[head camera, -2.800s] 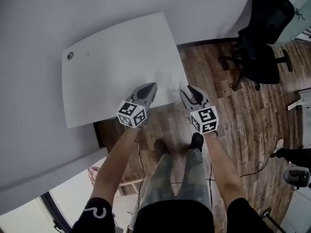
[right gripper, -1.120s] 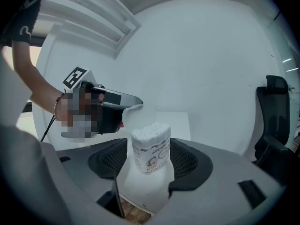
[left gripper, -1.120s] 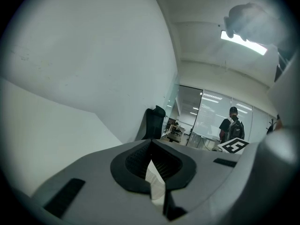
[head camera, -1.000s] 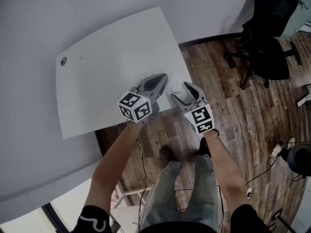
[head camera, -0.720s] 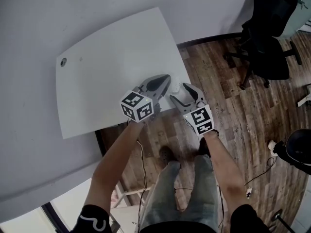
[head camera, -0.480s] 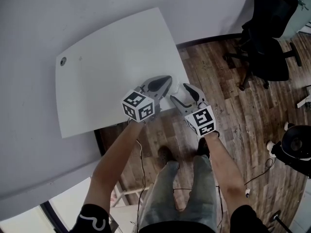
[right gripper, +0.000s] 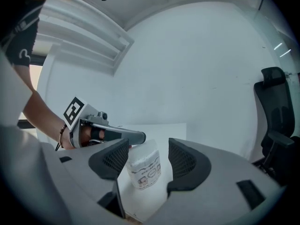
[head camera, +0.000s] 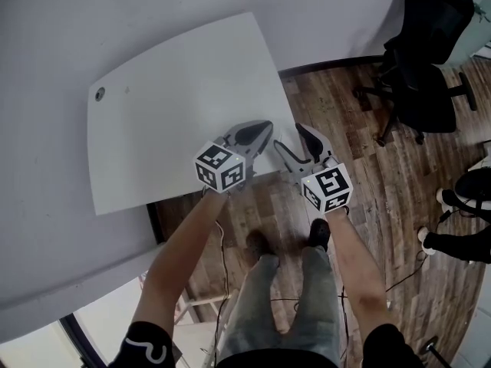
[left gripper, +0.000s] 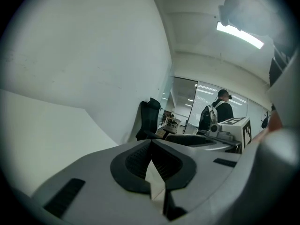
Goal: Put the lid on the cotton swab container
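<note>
White table [head camera: 169, 106] stood by a pale grey wall [head camera: 115, 14]. A small round dark grommet [head camera: 98, 93] sat near the table's far left corner. Dark wood-plank floor [head camera: 368, 167] lay to the right. A black office chair [head camera: 426, 48] stood on it, well apart from the table. In the left gripper view, a person with a backpack [left gripper: 216, 112] stood in the background, below a ceiling strip light [left gripper: 239, 34].

Office (swivel chair [head camera: 420, 67], white desk [head camera: 176, 98])
</note>
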### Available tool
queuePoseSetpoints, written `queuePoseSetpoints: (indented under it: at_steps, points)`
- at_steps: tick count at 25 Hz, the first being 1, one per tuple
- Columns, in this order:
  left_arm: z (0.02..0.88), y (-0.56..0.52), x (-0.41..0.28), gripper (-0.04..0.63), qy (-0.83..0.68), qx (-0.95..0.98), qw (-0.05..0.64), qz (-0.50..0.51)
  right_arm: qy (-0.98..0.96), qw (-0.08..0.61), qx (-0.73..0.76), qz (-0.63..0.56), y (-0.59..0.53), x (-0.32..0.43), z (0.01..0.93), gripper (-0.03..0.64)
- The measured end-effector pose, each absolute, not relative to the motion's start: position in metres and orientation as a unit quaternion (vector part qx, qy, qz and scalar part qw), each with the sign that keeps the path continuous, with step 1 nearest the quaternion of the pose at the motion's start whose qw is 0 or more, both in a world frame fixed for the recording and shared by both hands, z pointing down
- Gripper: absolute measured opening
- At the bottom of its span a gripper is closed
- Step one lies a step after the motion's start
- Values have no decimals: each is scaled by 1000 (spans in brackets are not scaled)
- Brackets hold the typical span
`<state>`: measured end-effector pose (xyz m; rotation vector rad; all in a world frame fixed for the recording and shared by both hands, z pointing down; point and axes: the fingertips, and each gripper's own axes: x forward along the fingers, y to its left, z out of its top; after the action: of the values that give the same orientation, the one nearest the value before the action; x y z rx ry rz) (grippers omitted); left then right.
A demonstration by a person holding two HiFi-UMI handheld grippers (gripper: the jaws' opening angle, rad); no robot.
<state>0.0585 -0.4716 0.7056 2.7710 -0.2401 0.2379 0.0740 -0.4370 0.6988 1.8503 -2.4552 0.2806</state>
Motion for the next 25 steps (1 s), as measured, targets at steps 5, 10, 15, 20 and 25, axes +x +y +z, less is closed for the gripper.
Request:
queuePoseSetpoints:
  at_steps: [5,10,15,20,25]
  points:
    - [708,-471,63,25,-83,977,173,90,-783,13,615,93,-444,89,691,268]
    - [709,-470,63,25,-84,977,176,88,-777,33,621,94,-456,94,699,264]
    - [710,-469,62,25,-82,978,170,87,-774,47,624,98,-456,95,710,262]
    - [711,-472,61,25,-82,979,171,81,-778,42,619,101,-457,96,713,262]
    - [712,-471,61,25,-85,978,172,77,-782,40,613,105,-457,96,716,262]
